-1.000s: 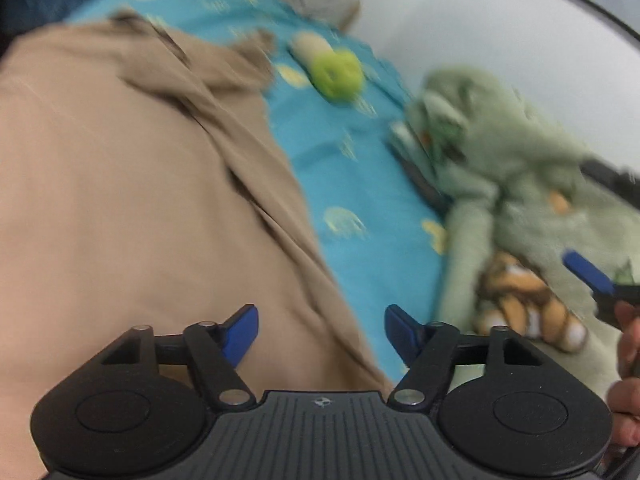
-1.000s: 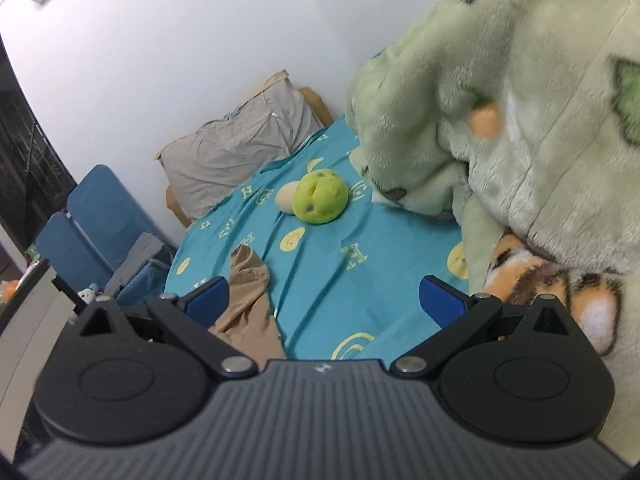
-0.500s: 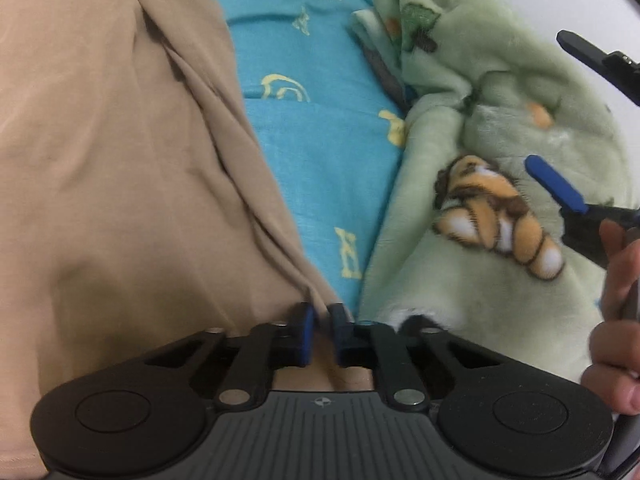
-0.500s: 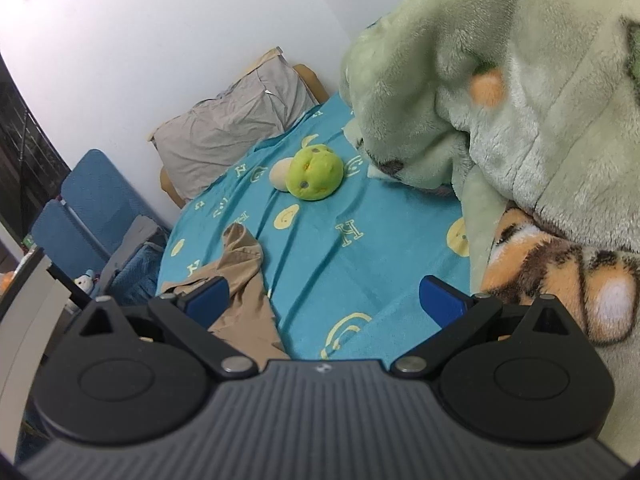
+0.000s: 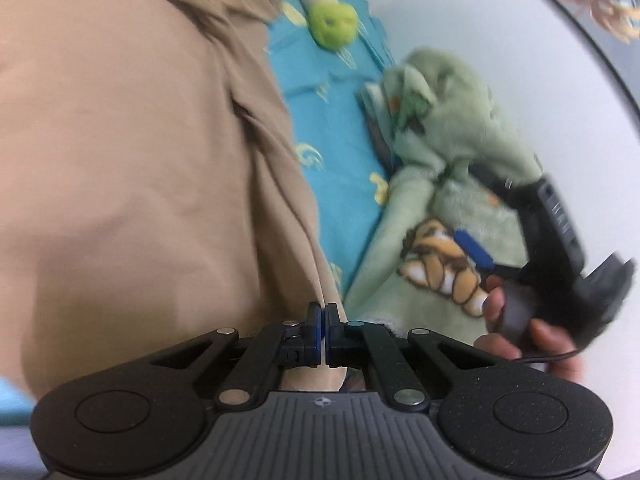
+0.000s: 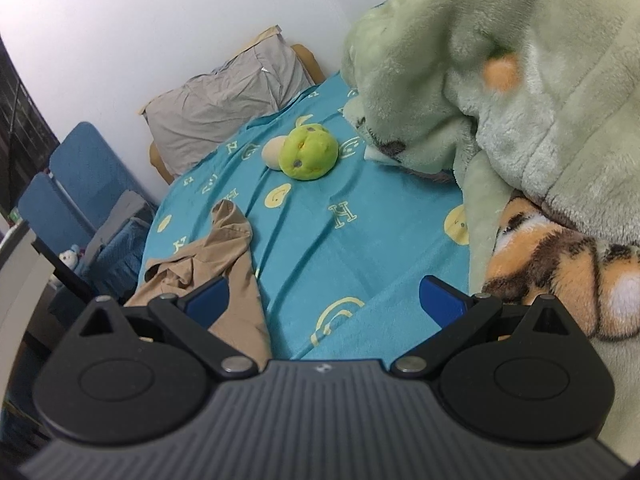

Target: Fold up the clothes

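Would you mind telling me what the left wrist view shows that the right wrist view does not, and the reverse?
Only the left wrist view shows the left tool shut on the edge of the tan garment, the hand gripping the other tool, and a framed picture on the wall.

Only the right wrist view shows the right tool open and empty, the grey pillow and the blue chairs.

Both show the tan garment, the teal bedsheet, the green plush toy and the green fleece blanket.
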`<state>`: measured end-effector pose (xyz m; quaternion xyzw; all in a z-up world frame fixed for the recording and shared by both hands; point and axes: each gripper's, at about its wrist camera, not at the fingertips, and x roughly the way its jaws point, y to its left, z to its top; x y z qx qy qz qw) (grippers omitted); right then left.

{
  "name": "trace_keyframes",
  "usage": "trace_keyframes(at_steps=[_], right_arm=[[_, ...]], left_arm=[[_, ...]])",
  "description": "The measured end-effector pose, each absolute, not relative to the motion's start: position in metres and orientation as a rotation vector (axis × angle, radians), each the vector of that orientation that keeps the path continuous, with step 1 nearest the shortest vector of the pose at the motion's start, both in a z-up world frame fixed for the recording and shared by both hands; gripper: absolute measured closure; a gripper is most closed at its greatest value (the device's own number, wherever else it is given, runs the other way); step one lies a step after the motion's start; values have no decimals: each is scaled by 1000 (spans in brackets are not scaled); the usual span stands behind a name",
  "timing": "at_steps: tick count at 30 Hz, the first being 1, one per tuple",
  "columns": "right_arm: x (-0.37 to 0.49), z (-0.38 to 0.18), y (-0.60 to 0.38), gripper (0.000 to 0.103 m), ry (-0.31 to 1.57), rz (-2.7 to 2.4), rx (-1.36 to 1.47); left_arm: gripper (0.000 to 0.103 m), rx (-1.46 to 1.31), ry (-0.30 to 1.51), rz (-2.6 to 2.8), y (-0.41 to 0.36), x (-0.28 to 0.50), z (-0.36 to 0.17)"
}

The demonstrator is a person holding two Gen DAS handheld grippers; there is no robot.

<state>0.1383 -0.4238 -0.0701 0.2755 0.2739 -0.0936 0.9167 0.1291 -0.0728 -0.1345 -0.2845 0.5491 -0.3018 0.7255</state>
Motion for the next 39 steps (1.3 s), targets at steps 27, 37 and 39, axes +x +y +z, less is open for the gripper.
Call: trace_keyframes(at_steps=[27, 37, 39], right_arm=[[162, -71, -356, 0, 651, -53, 397], [186, -89, -350, 0, 713, -31, 418], [187, -90, -348, 0, 713, -17, 423]], left_arm=[[31, -708, 1047, -317, -2, 267, -126], [48, -776, 945, -190, -67, 387, -185], [87, -745, 933, -206, -74, 398, -192]])
